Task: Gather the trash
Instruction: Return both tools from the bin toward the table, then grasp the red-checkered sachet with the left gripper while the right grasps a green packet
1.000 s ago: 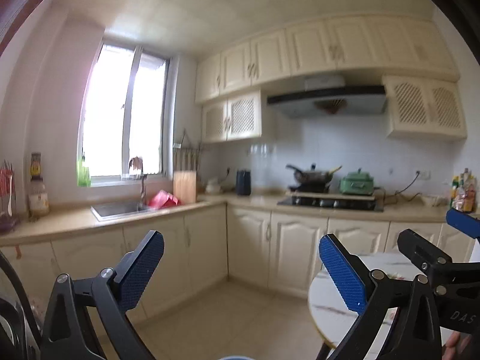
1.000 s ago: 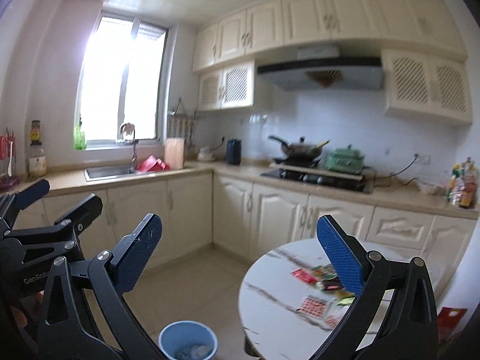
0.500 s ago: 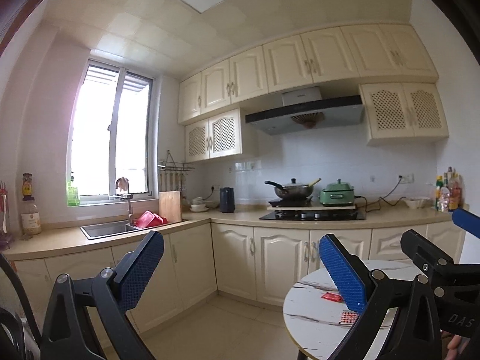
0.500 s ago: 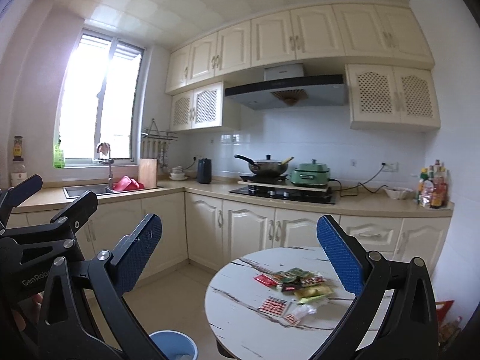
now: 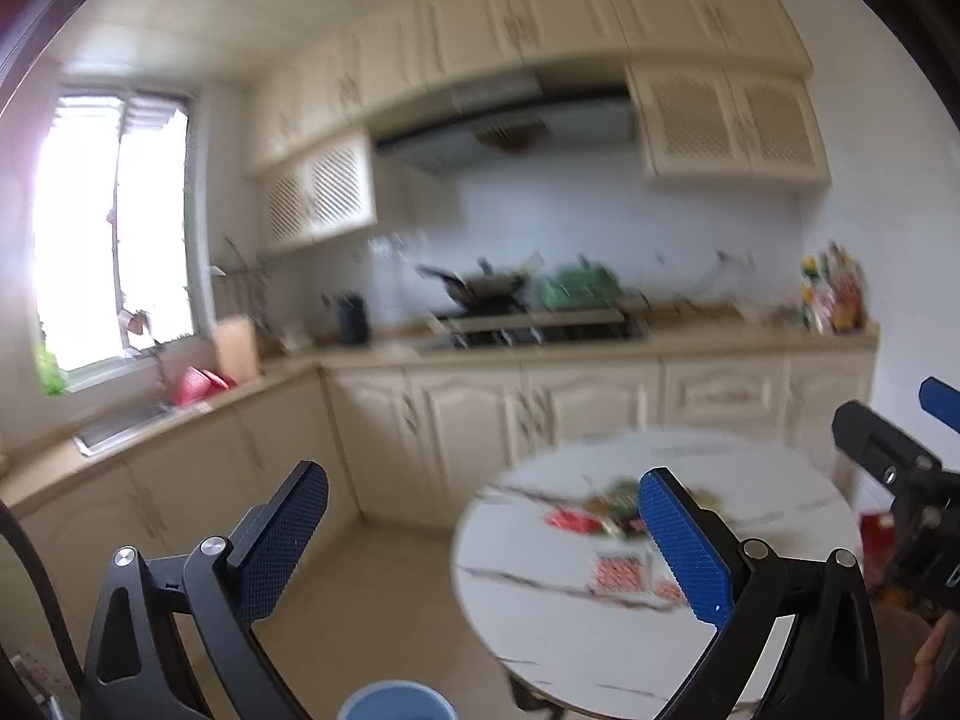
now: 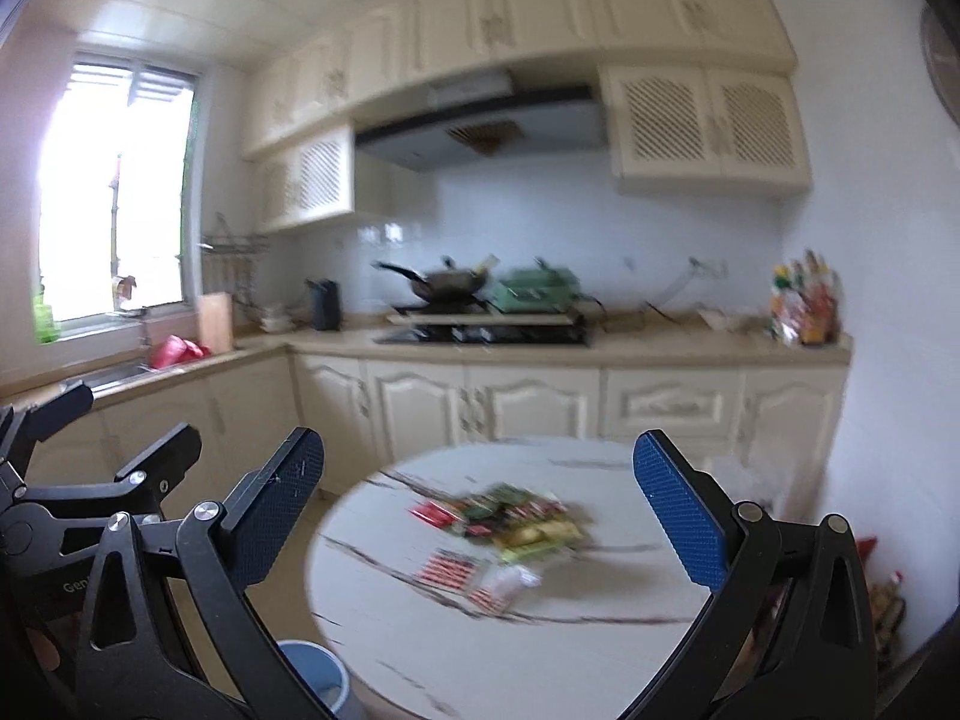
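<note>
Our left gripper (image 5: 483,540) has its blue pads spread wide with nothing between them, held in the air short of the table (image 5: 600,636). Our right gripper (image 6: 480,516) is spread just as wide and empty too, also raised short of the table's near edge. Each tool shows at the edge of the other's view, the right one at the right margin of the left camera, the left one at the left margin of the right camera. The trash (image 6: 510,519), a loose heap of red, green and yellow wrappers, lies near the middle of the round marble-patterned table, with a red-patterned packet (image 6: 447,570) and a pale one just nearer to us. A blue bin (image 6: 318,678) stands on the floor beside the table's left edge. Beyond them run cream cabinets (image 6: 528,402), and a counter with a hob (image 6: 486,333), a wok and a green pot. Both views are blurred.
</note>
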